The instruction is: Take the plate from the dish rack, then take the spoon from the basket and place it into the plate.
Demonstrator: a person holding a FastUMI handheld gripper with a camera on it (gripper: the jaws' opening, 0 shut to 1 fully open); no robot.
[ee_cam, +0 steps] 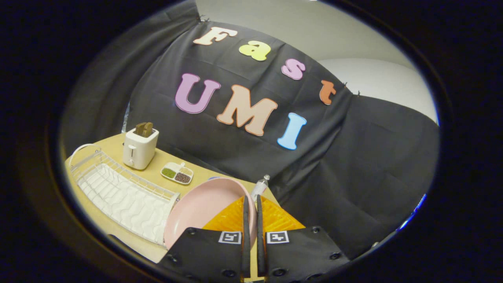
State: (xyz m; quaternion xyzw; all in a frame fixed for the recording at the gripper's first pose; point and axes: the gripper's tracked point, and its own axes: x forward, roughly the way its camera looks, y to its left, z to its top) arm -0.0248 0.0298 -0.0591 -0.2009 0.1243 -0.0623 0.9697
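Now the pink plate is out of the dish rack, its rim pinched between the nearly closed jaws, lifted over the desk. Setting it down and fetching the spoon remain.

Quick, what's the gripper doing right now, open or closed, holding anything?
Gripper: closed on the rim of the pink plate, held above the table beside the dish rack.
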